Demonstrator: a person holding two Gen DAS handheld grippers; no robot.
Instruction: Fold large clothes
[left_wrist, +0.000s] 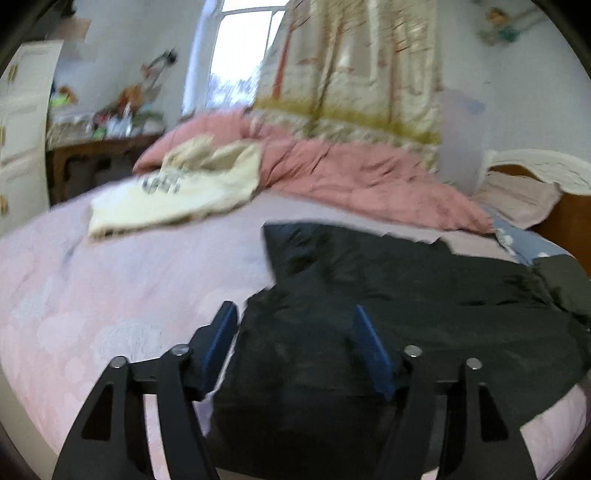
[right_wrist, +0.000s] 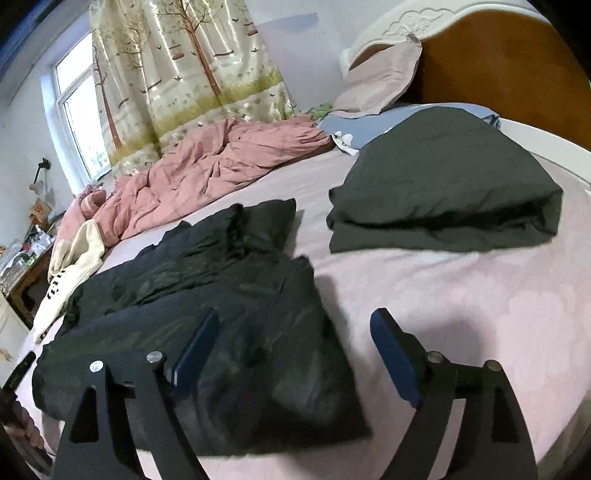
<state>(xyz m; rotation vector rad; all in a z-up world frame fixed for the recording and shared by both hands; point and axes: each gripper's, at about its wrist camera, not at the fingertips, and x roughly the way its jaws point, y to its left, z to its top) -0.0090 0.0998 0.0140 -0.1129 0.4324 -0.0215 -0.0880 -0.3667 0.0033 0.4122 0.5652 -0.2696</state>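
Note:
A black garment (left_wrist: 388, 314) lies crumpled on the pink bedsheet (left_wrist: 110, 295); it also shows in the right wrist view (right_wrist: 207, 302). My left gripper (left_wrist: 295, 314) is open and hovers over the garment's near left part. My right gripper (right_wrist: 295, 321) is open over the garment's right edge, one finger above the cloth, the other above the sheet (right_wrist: 461, 314). A folded dark grey garment (right_wrist: 443, 192) lies further back on the right. A cream garment with black lettering (left_wrist: 177, 192) lies at the far left; it also shows in the right wrist view (right_wrist: 70, 273).
A rumpled pink quilt (left_wrist: 351, 173) lies along the far side of the bed under a patterned curtain (right_wrist: 192, 66). A pillow (right_wrist: 380, 77) leans on the wooden headboard (right_wrist: 498, 62). A cluttered wooden table (left_wrist: 96, 147) and white drawers (left_wrist: 22, 129) stand at left.

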